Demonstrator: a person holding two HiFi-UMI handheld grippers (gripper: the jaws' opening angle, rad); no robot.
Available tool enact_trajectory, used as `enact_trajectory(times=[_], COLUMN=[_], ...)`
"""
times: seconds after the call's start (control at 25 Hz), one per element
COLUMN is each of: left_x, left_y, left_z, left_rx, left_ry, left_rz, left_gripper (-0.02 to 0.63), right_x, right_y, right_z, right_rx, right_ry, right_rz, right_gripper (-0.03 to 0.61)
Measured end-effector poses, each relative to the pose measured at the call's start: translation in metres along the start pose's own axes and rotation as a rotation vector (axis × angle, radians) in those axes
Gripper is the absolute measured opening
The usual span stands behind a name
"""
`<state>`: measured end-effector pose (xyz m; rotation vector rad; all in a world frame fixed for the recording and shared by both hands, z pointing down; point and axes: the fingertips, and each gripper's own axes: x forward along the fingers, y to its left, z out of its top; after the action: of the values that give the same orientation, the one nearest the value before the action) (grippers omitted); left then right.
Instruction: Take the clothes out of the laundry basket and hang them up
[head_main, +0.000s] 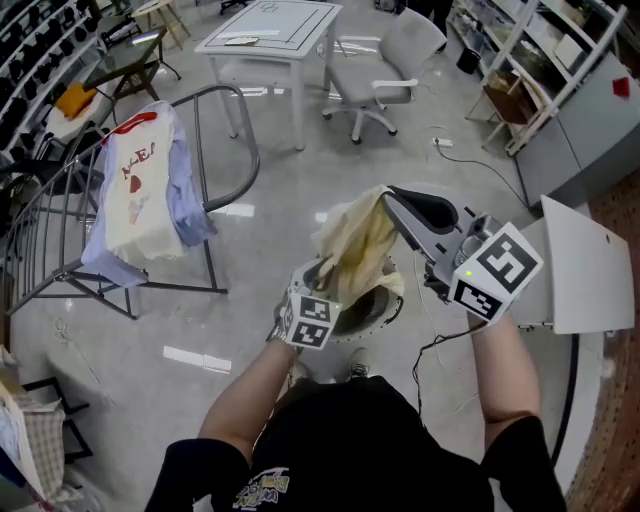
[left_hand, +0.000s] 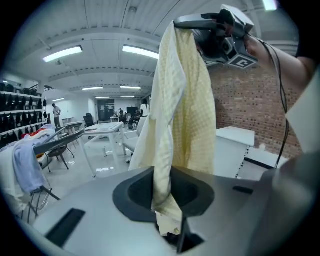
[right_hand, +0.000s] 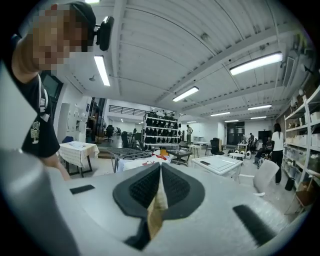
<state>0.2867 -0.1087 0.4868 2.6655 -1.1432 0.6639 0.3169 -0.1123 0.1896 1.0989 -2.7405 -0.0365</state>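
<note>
Right gripper (head_main: 390, 197) is clamped tight on a top edge of the yellow garment (head_main: 362, 245), well above the laundry basket (head_main: 390, 312), so the cloth hangs free. Left gripper (head_main: 322, 275) sits lower, just above the basket, nipped shut on a bunched lower fold, probably to spread it. The fabric is thin, soft and faintly checked, with long creases. The drying rack (head_main: 222, 95), bent metal tube, stands well left of the basket.
</note>
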Motion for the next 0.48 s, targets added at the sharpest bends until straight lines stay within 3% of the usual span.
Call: enact_trajectory(times=[0.16,0.2,0.28,0.48], left_x=[-0.009,-0.009,-0.010,-0.017], left_y=[0.009,0.009,0.010,0.008], left_z=[0.006,0.007,0.009,0.008], left_rx=[0.001,0.004,-0.014,-0.109], left_ry=[-0.017,-0.023,-0.050,-0.109], left_rz=[0.015,0.010,-0.008,-0.052], left_gripper=[0.060,0.075,0.223,0.231], right_x=[-0.010,-0.011,-0.012,-0.014], right_y=[0.003,0.006,0.013,0.025], right_z=[0.018,0.022,0.033,0.046], right_rx=[-0.016,-0.022,-0.035,-0.076], right_ry=[-0.008,-0.014,-0.024,-0.026], right_rz=[-0.010,-0.008,-0.005,-0.009], right_gripper=[0.009,0.009,0.009,0.009])
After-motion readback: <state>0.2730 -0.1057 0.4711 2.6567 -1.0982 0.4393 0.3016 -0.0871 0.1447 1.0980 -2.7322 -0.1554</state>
